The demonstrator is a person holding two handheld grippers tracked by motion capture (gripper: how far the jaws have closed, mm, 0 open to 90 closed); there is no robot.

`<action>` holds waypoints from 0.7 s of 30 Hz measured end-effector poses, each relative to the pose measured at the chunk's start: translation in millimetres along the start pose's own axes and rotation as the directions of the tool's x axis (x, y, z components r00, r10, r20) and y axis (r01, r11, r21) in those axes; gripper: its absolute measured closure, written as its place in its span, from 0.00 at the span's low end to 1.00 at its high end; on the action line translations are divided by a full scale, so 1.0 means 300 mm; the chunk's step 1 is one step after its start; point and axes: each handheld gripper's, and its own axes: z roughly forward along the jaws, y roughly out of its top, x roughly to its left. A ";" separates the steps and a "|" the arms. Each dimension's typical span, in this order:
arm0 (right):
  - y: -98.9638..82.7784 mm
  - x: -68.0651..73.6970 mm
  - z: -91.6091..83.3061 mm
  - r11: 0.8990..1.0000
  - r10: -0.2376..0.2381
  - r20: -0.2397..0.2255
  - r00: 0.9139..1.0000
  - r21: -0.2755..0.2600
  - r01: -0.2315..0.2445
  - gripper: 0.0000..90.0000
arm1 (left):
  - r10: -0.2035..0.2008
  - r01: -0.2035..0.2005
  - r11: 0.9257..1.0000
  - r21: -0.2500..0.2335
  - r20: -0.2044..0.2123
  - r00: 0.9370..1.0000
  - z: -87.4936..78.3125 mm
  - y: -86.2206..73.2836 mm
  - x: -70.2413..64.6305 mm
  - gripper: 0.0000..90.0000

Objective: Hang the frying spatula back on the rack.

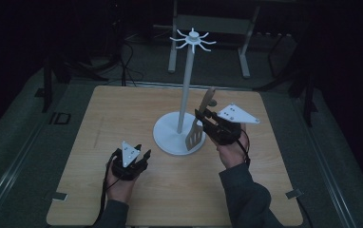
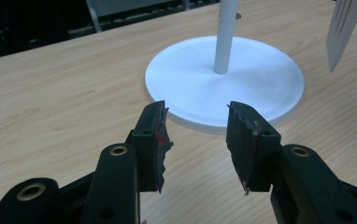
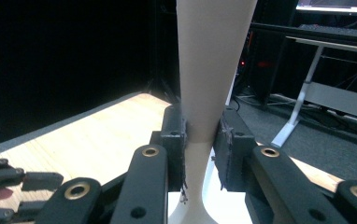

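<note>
Spatula [image 1: 199, 124] clamped at handle in right gripper [image 1: 208, 118], lifted w/ blade over stand [image 1: 179, 135] base near table [image 1: 122, 109] centre; left gripper [image 1: 139, 154] jaws apart, empty; next, I judge: raise handle hole to a top hook [image 1: 193, 39].

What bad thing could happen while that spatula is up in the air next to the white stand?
The wooden spatula, pinched at its handle by the right gripper, hangs right beside the stand, so it might bump the pole. The stand is tall and thin, and the left gripper is open, not steadying it, so it might wobble.
</note>
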 end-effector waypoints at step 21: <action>0.114 -0.047 0.032 1.000 0.011 0.007 1.000 0.002 -0.011 0.84 | -0.007 0.007 1.000 0.002 -0.012 1.000 -0.015 -0.027 0.015 0.64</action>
